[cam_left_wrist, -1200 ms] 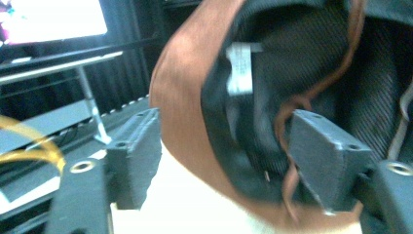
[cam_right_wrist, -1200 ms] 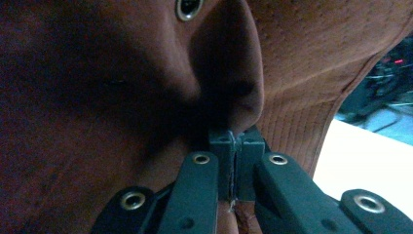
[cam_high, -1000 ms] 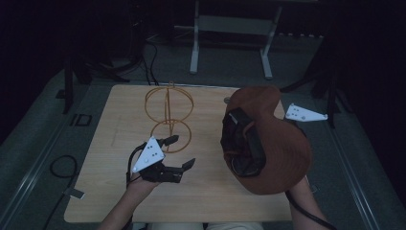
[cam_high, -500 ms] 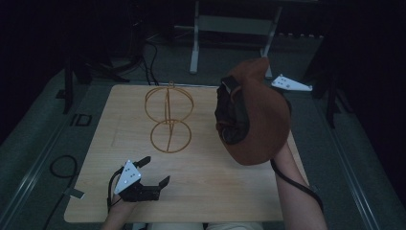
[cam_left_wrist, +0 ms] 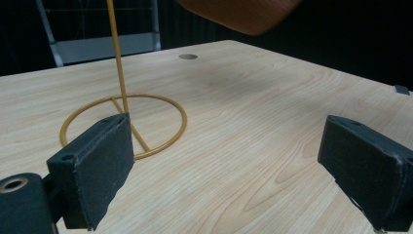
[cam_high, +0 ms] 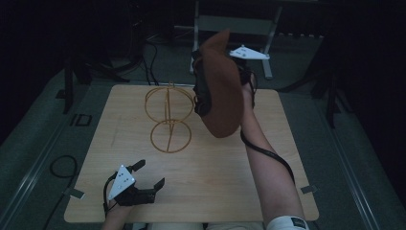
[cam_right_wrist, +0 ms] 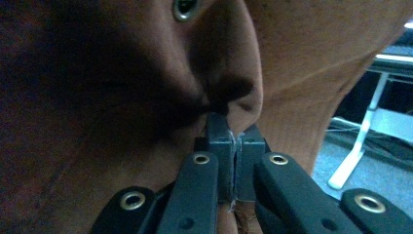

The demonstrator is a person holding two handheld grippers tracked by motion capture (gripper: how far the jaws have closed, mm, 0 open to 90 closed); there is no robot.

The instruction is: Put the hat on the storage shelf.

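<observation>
Evidently the brown hat is held high so it can come down over the gold wire stand, which stands left of centre on the wooden table. The right gripper has its jaws clamped on the hat's fabric, carrying it in the air just right of the stand's top. The left gripper sits at the near left, jaws wide apart and empty, out of the way. Since the earlier frames the hat has risen and moved farther and leftward, while the left gripper has drawn back from the stand.
</observation>
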